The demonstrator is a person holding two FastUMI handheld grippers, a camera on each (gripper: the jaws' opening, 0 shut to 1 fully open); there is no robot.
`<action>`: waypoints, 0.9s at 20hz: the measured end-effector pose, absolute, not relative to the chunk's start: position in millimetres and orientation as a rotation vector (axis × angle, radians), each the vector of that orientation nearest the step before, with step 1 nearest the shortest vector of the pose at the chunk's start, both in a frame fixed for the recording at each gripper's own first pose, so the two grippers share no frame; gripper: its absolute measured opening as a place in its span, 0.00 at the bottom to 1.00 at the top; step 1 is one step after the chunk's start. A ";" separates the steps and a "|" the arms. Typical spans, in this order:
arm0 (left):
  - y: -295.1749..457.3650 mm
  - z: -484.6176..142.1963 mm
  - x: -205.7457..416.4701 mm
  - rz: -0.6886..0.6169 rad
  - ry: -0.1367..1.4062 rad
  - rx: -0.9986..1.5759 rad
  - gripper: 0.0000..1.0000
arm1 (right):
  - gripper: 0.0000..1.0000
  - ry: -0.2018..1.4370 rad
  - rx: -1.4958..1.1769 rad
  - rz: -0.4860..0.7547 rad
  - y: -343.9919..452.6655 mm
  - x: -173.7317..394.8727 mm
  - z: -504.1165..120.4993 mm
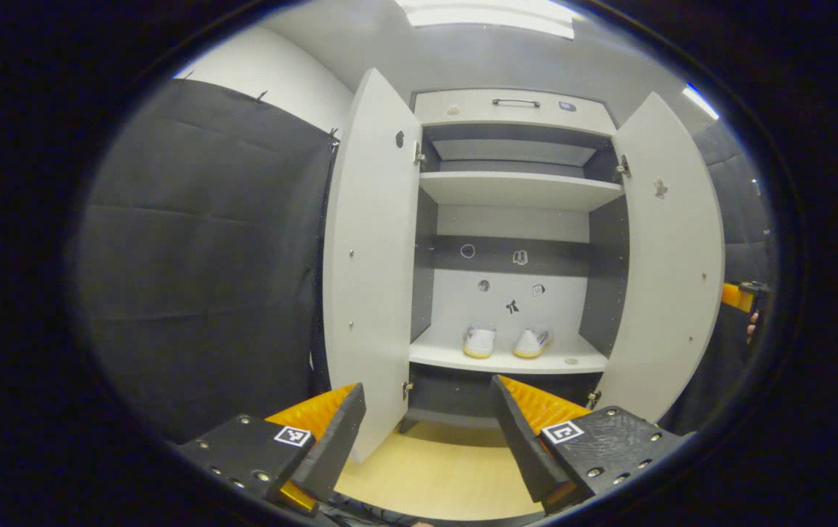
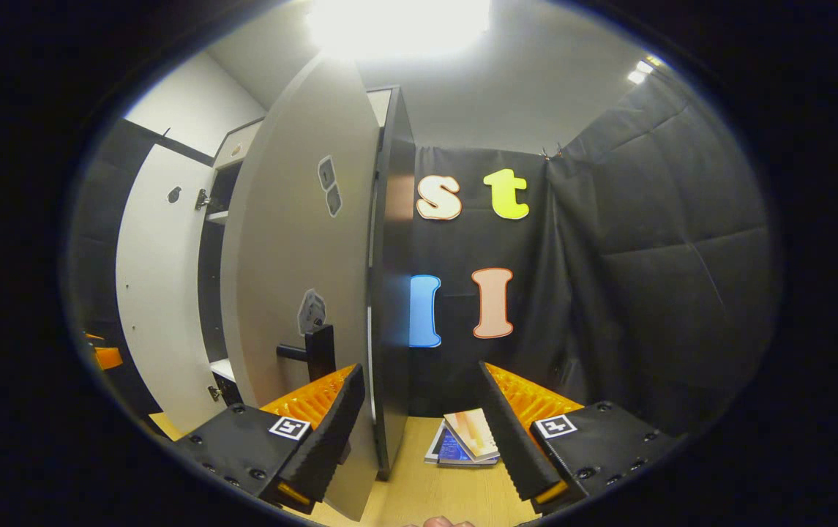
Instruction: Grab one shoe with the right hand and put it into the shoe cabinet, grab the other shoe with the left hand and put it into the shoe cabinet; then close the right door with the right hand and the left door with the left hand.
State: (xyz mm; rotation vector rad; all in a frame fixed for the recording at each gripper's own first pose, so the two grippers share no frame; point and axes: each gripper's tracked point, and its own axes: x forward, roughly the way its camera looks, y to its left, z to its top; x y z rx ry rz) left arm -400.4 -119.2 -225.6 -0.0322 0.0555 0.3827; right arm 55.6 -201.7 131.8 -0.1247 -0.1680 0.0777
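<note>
- My left gripper [image 1: 426, 432] has its jaws spread wide and empty, held back from the shoe cabinet [image 1: 514, 110] and pointed at it.
- Past its fingers, the left door [image 1: 371, 263] stands open just beyond the left finger, and the right door [image 1: 671, 256] stands open on the far side.
- Two shoes [image 1: 506, 342] sit side by side on the cabinet's lower shelf [image 1: 506, 360], well ahead of and above the left jaws, heels toward me.
- My right gripper [image 2: 422, 432] also has its jaws released, holding nothing.
- The right door's outer edge [image 2: 375, 293] rises between the right gripper's fingers, close to the left finger; I cannot tell whether they touch.
- A dark handle [image 2: 312, 351] juts from that door's face just above the left finger.
- A few booklets [image 2: 462, 439] lie on the wooden floor [image 2: 426, 498] between the fingers.
</note>
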 end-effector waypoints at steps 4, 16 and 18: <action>-104.8 -225.0 -385.9 0.360 0.044 -0.030 1.00 | 0.92 -0.131 -0.114 0.073 -200.5 58.1 123.3; -53.3 -250.2 -350.8 0.204 0.069 -0.118 0.94 | 0.89 -0.102 -0.063 -0.083 -150.9 44.2 115.3; -44.0 -252.2 -350.2 0.186 0.066 -0.118 0.89 | 0.94 -0.106 -0.042 -0.083 -131.9 43.9 112.4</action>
